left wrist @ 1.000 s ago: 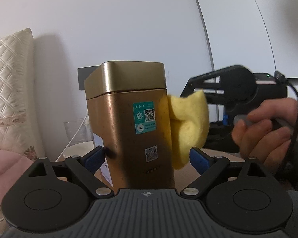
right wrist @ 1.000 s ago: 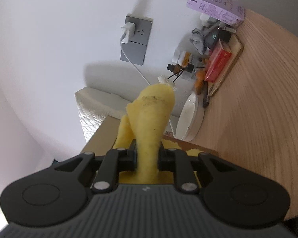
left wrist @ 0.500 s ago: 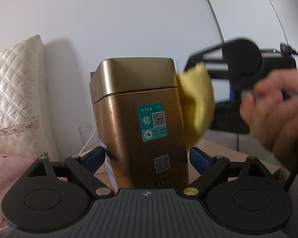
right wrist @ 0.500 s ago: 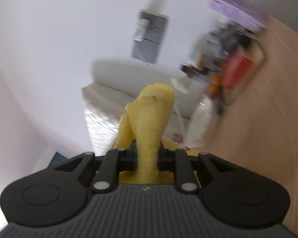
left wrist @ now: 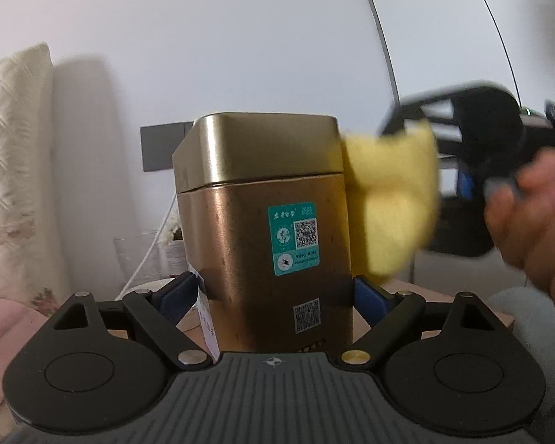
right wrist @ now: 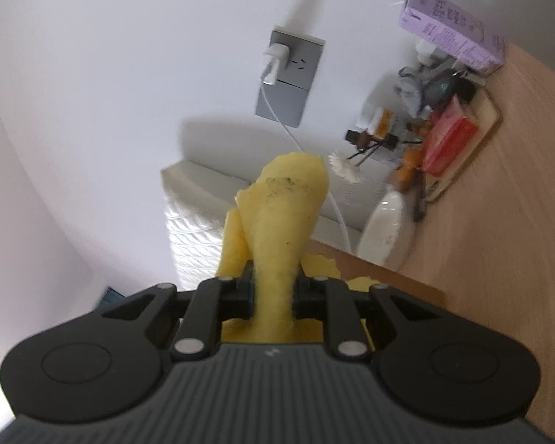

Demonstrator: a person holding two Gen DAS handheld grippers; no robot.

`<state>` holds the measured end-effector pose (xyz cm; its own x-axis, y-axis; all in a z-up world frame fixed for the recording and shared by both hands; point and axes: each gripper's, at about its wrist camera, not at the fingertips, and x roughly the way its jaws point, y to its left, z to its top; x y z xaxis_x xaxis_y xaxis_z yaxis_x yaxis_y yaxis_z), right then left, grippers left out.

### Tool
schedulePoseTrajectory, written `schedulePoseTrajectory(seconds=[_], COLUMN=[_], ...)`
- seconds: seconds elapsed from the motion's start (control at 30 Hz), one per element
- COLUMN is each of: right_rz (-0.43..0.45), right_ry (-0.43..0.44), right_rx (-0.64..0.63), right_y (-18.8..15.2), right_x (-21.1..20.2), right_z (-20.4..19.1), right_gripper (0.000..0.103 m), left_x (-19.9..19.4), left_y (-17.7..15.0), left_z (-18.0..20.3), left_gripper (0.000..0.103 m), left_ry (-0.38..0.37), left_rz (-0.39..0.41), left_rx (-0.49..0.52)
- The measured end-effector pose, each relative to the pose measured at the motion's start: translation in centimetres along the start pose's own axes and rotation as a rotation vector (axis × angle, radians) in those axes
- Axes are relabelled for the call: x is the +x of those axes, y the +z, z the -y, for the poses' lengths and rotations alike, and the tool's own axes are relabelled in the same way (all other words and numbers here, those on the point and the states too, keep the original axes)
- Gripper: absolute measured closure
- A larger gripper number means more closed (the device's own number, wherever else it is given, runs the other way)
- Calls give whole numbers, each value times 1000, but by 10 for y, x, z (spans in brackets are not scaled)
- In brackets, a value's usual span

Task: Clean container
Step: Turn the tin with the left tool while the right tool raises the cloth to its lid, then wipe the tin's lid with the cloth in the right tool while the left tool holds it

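A plain white wall [left wrist: 222,37] fills the background of the left wrist view, with one quilted cream pillow [left wrist: 14,170] at the left edge and a grey wall socket [left wrist: 159,146] partly hidden behind the container. One bronze metal container [left wrist: 262,236] stands upright with its gold lid [left wrist: 259,151] on, and the left gripper [left wrist: 273,292] is clamped on its lower body, one blue finger pad [left wrist: 177,296] on each side. The container carries two stickers: a teal label [left wrist: 294,236] with a QR code and small print too fine to read, and a second QR code [left wrist: 307,314] lower down. One yellow sponge [left wrist: 392,203], motion-blurred, touches the container's right side at the lid seam. The right gripper [left wrist: 418,137] behind it is blurred, as is the person's hand [left wrist: 532,218], which the frame edge cuts off.

In the right wrist view the same white wall appears tilted, above a wooden tabletop [right wrist: 499,259]. The right gripper [right wrist: 275,292] is clenched on the yellow sponge [right wrist: 281,229], which shows dark specks near its tip. One white charger [right wrist: 273,61] sits in the grey wall socket [right wrist: 288,77], its cable running down. One purple carton [right wrist: 451,33] has print too small to read. One tray [right wrist: 492,125] holds a red box [right wrist: 447,140] among blurred clutter I cannot identify. One white dish [right wrist: 384,229] lies near the tray.
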<state>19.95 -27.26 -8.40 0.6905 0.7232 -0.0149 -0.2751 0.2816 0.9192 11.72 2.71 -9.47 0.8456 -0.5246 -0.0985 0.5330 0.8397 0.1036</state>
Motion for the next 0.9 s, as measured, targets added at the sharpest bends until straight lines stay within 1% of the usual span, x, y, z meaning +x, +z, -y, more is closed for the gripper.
schedulePoseTrajectory(seconds=[0.07,0.13,0.23,0.27,0.3,0.37,0.5,0.63,0.77,0.9], right_rz=[-19,-13,1,0,-2,-13,-63,-126,-178,-190], right_ry=[-52,-63,-71,-82,-95,-140,-212,-312,-353,-371], right_rx=[-11,-61,-220,-294,-367,-502,-693,-866,-909,-935], right_y=[-1,3,16,19,21,21,12,-6,-15,-21], right_x=[0,-1,3,6,9,17,37,59,75,83], right_z=[2,-10,-50,-67,-84,-115,-153,-166,-158,-151], right_gripper=[84,84,84,84,84,84,84,84,85,85], left_x=[1,1,-5,-7,-10,-14,-21,-19,-19,-19], left_y=[0,0,3,5,7,11,15,30,37,40], left_z=[-6,-8,-7,-5,-3,-4,-5,-21,-23,-22], left_gripper=[12,12,11,10,10,10,10,10,12,21], left_ry=[-11,-3,41,61,80,97,116,143,143,135], left_rz=[-1,-3,-1,3,7,31,57,58,55,55], left_rx=[-18,-35,-61,-68,-75,-95,-132,-143,-155,-143])
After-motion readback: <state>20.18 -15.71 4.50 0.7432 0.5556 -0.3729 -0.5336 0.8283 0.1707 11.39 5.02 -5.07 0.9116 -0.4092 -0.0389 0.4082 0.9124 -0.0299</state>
